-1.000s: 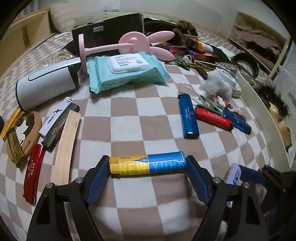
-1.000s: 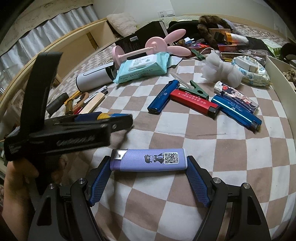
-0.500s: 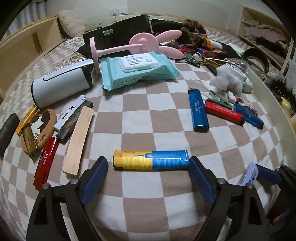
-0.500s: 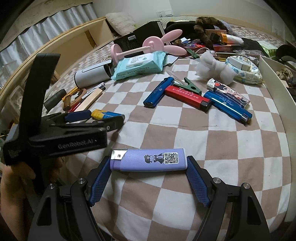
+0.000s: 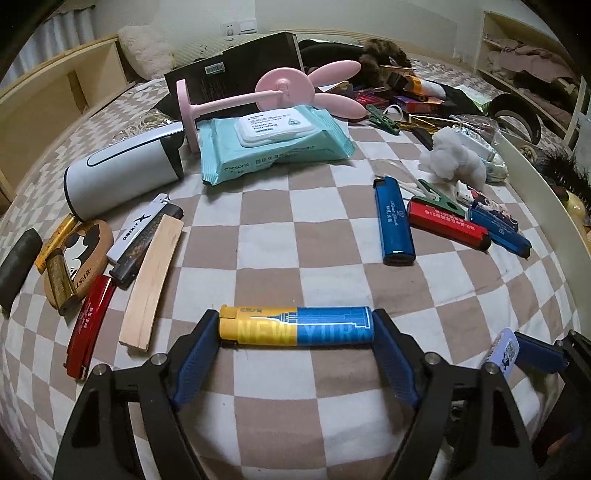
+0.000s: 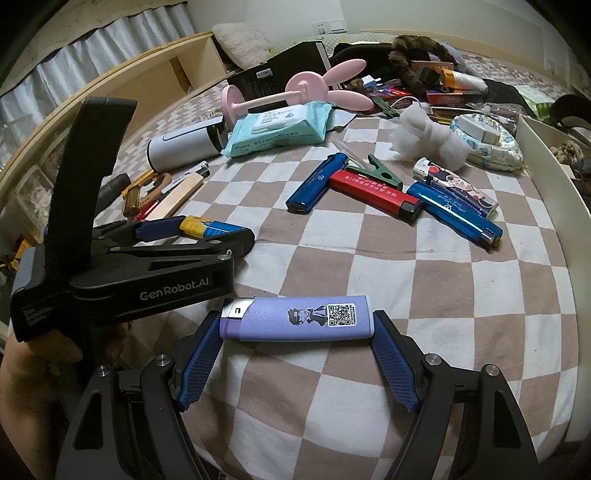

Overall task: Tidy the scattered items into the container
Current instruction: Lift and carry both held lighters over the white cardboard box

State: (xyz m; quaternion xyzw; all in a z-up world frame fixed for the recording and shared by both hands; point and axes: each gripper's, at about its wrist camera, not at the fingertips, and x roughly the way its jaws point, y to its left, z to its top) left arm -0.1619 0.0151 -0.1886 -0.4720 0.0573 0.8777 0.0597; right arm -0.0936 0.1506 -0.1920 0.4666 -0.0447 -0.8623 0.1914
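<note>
The checkered bed cover (image 5: 280,229) is crowded with small things. My left gripper (image 5: 295,326) clamps a yellow-blue lighter (image 5: 295,326) by its two ends; my right gripper (image 6: 295,317) holds a purple lighter (image 6: 295,317) the same way. Both are light, stiff, smooth plastic, so I think they can slip. The white container (image 6: 554,177) waits at the cover's right edge.

Checkered bedcover (image 5: 266,236); wooden bed frame (image 6: 122,85); wall socket (image 5: 238,26); open shelving (image 5: 524,70).
</note>
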